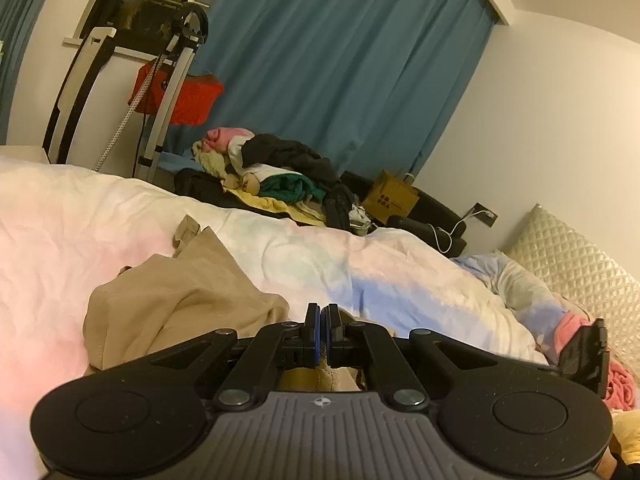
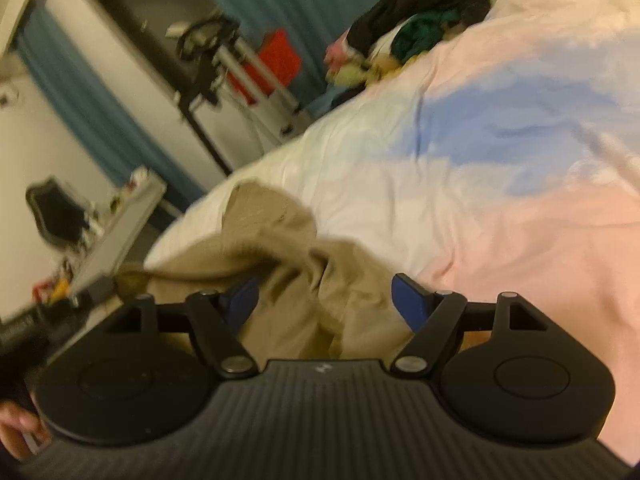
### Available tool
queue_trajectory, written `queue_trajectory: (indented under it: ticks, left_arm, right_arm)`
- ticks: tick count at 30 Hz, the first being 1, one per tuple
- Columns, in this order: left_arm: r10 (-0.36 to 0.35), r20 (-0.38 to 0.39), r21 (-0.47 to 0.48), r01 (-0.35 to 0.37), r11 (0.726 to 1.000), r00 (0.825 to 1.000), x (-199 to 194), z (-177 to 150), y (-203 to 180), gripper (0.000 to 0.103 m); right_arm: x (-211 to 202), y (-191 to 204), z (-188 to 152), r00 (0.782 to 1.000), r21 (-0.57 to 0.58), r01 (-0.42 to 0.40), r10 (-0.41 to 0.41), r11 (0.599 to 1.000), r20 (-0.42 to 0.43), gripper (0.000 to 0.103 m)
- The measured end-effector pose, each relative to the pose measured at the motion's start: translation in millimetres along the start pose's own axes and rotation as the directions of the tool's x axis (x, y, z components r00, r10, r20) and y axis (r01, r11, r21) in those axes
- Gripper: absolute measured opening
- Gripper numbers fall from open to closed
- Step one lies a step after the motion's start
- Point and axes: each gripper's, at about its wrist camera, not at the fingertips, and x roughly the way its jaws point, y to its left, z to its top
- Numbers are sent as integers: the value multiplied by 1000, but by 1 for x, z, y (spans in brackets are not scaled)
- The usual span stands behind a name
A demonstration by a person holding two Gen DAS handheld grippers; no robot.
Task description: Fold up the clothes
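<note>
Pastel pink, white and blue duvet [image 2: 500,152] fills frame centre and right. Crumpled beige cloth garment [image 2: 288,280] lies lower centre on it. Right gripper [image 2: 326,300] jaws wide, garment between, unpressed. Left gripper [image 1: 322,334] pinched closed; whether on fabric, cannot tell.

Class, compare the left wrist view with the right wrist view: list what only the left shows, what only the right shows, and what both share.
Only the left wrist view: the left gripper with its jaws shut, a cardboard box, a quilted pillow and a white cable.

Only the right wrist view: the right gripper with its jaws wide apart around bunched cloth, a cluttered shelf and a hand.

Both: the beige garment on the pastel duvet, the heap of clothes, the blue curtain and a red bag.
</note>
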Motion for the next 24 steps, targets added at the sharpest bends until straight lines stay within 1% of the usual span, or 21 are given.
queue_trajectory:
  ticks: [2, 4, 6, 9, 13, 15, 17, 18, 20, 21, 22, 24]
  left_arm:
    - [-7, 8, 0, 7, 1000, 1000, -4, 1, 0, 3]
    - [-22, 17, 0, 22, 1000, 1000, -8, 1, -2, 3]
    - [-70, 39, 3, 70, 998, 997, -14, 1, -4, 3]
    - [-144, 72, 19, 143, 990, 987, -25, 3, -11, 3]
    - [-225, 111, 29, 223, 974, 968, -37, 1, -22, 3]
    - [-256, 113, 38, 253, 967, 960, -40, 0, -27, 3]
    - [-290, 112, 54, 285, 957, 950, -43, 0, -32, 3]
    - [-299, 114, 63, 293, 954, 947, -44, -1, -34, 3]
    - [-295, 121, 70, 288, 955, 948, -45, -3, -37, 3]
    - [-292, 124, 73, 285, 956, 948, -46, -4, -38, 3]
    - [-290, 127, 76, 282, 956, 948, -47, -5, -40, 3]
    - [-264, 141, 64, 257, 964, 954, -47, -5, -38, 2]
  right_arm:
    - [-11, -6, 5, 997, 16, 50, -51, 999, 63, 76]
    - [-19, -14, 8, 991, 45, 85, -89, 995, 95, 77]
    - [-25, -22, 11, 988, 75, 104, -112, 992, 111, 77]
    - [-31, -26, 12, 989, 98, 71, -83, 993, 119, 77]
    - [-37, -15, 9, 989, 56, -29, 21, 998, 144, 77]
    - [-34, -4, 7, 987, 11, -85, 83, 996, 136, 77]
    - [-27, 11, 2, 988, -62, -111, 117, 992, 101, 77]
    - [-22, 18, -1, 989, -108, -116, 124, 987, 75, 77]
    - [-9, 34, -10, 993, -212, -113, 119, 971, 16, 77]
    - [-3, 42, -14, 994, -262, -105, 105, 959, -15, 75]
    - [4, 48, -20, 997, -313, -74, 63, 947, -44, 75]
    - [17, 57, -31, 995, -415, 17, -55, 910, -80, 74]
